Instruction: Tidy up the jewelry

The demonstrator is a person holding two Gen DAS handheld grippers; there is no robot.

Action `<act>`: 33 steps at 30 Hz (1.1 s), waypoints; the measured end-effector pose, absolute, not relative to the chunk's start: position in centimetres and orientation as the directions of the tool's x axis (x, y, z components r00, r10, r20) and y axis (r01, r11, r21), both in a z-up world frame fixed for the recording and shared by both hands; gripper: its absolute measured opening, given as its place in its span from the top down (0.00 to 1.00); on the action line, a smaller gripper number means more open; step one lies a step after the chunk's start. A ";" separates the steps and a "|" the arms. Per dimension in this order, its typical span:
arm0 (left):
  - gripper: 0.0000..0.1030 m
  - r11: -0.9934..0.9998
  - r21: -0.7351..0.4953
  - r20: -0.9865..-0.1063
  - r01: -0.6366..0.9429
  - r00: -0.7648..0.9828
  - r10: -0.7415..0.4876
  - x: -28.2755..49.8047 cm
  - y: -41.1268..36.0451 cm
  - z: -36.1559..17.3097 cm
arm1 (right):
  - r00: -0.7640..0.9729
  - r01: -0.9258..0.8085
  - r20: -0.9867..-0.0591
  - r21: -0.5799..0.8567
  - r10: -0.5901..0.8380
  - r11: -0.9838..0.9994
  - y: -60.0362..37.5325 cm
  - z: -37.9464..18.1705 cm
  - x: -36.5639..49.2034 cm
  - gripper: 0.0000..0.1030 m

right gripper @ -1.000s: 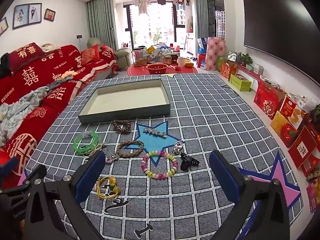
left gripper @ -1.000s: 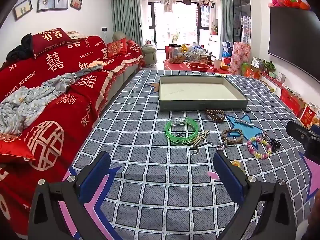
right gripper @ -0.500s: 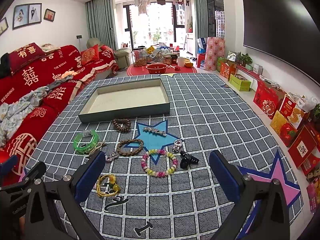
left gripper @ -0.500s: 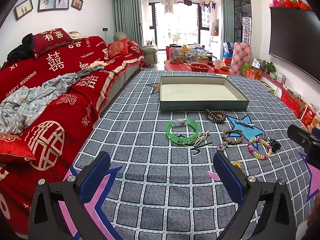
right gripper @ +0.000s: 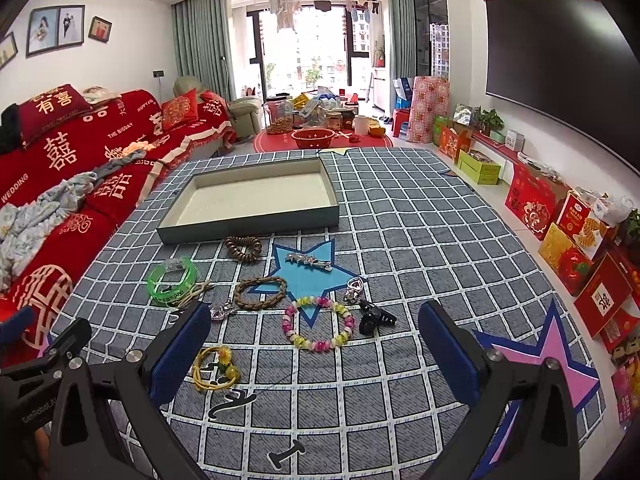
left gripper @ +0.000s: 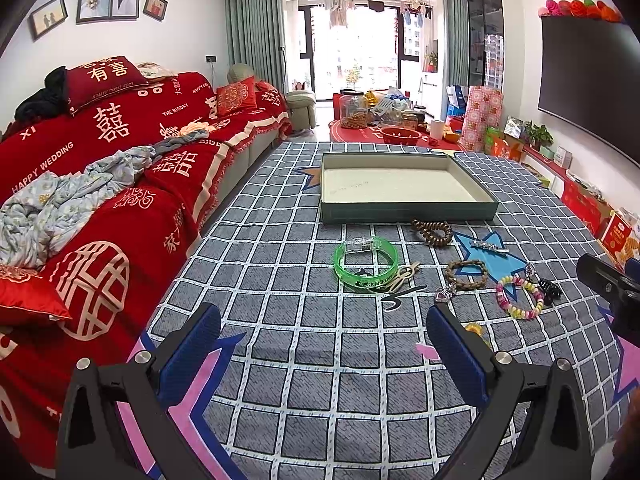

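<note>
The left gripper and the right gripper both hang over the cloth with their blue fingers wide apart, and neither holds anything. The jewelry lies in a loose bunch on the cloth, in front of the box. Nearest the right gripper is a bead bracelet of pink, yellow and white beads, with a black clip just beside it and a yellow string bracelet close to the left finger. A braided bracelet lies on a blue star, and a silver hair clip lies farther back on the same star. The green bangle lies to the left, and brown beads lie just in front of the box. Nothing stands between the grippers and the jewelry. The box is flat, open and has only its pale floor inside. The cloth is grey with white squares and star shapes. A red sofa runs along the left side, and a big dark TV hangs on the right wall.
</note>
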State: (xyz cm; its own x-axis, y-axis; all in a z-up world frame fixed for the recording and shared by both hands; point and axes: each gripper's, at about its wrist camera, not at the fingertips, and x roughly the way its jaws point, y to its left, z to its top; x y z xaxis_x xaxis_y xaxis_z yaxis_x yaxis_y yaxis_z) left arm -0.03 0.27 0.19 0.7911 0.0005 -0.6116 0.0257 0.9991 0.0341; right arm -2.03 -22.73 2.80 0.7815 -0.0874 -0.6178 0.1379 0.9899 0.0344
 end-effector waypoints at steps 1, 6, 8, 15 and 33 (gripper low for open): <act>0.00 0.999 0.035 -0.612 0.026 0.791 0.001 0.0 0.3 0.2 | 0.781 0.138 -0.618 0.034 -0.088 0.990 -22.7 2.8 -2.0 0.00; 0.00 0.999 0.033 -0.611 0.024 0.792 0.001 0.0 0.3 0.2 | 0.781 0.139 -0.619 0.035 -0.087 0.990 -22.7 2.8 -2.0 0.00; 0.00 0.999 0.034 -0.611 0.024 0.792 0.001 0.0 0.3 0.2 | 0.782 0.140 -0.616 0.035 -0.089 0.990 -22.6 2.9 -2.4 0.00; 0.00 0.999 0.034 -0.612 0.026 0.791 0.000 0.0 0.3 0.2 | 0.783 0.140 -0.616 0.035 -0.089 0.990 -22.6 2.9 -2.4 0.00; 0.00 0.999 0.033 -0.612 0.025 0.791 0.000 0.0 0.4 0.1 | 0.783 0.139 -0.615 0.036 -0.088 0.990 -22.6 2.9 -2.7 0.00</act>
State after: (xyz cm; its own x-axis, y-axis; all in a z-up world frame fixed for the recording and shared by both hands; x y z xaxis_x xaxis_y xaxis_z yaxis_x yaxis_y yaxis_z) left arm -0.05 0.37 0.13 0.7910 0.0001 -0.6119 0.0253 0.9991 0.0329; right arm -2.69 -22.57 2.86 0.7835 -0.0881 -0.6152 0.1395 0.9896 0.0360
